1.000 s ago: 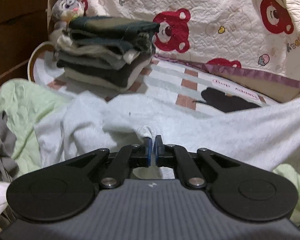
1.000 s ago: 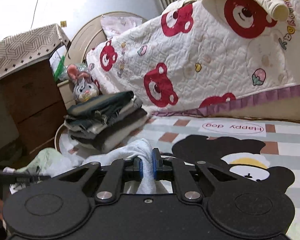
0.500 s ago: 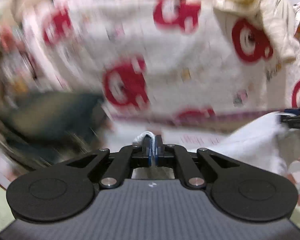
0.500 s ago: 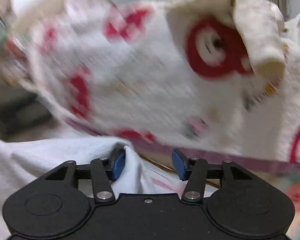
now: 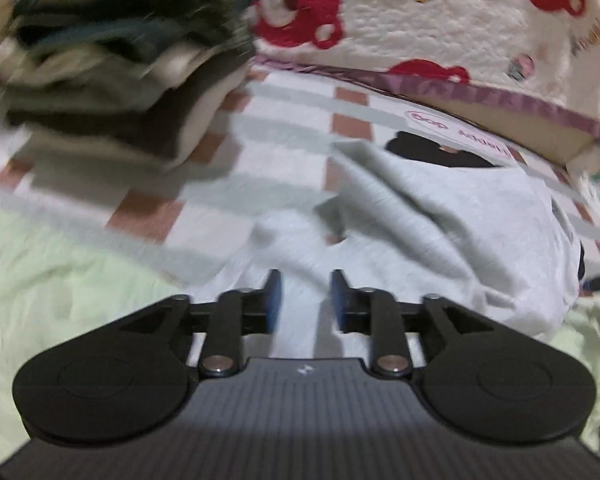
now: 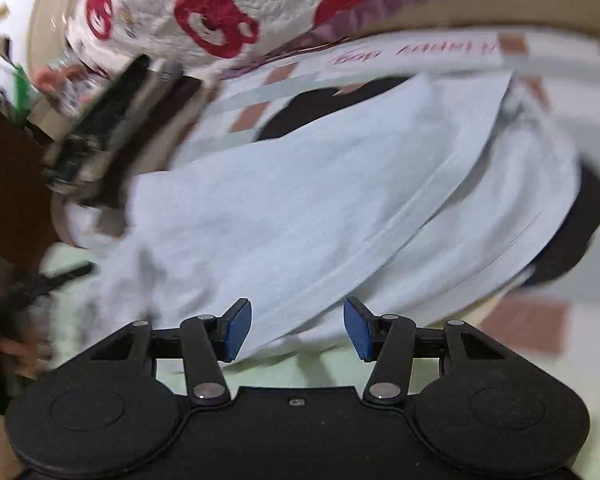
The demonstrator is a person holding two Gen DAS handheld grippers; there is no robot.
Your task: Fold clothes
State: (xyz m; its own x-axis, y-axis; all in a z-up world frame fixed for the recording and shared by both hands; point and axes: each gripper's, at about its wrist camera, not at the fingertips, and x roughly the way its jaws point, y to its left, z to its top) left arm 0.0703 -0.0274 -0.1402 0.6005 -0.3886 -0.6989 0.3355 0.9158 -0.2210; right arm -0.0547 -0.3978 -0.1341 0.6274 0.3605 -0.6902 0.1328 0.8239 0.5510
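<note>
We see left tool level, low over white garment, jaws parted, empty. Right tool rolled sideways, jaws wide, gripping nothing.

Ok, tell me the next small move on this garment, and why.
Probably close the right gripper on the near edge of the white garment to start a fold: both grippers, left too, are open, and the garment lies spread on the bed beside the folded stack.

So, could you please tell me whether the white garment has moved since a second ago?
Yes. The white garment was bunched near the front; it now lies spread farther back over the black dog print, released by both open tools.
</note>
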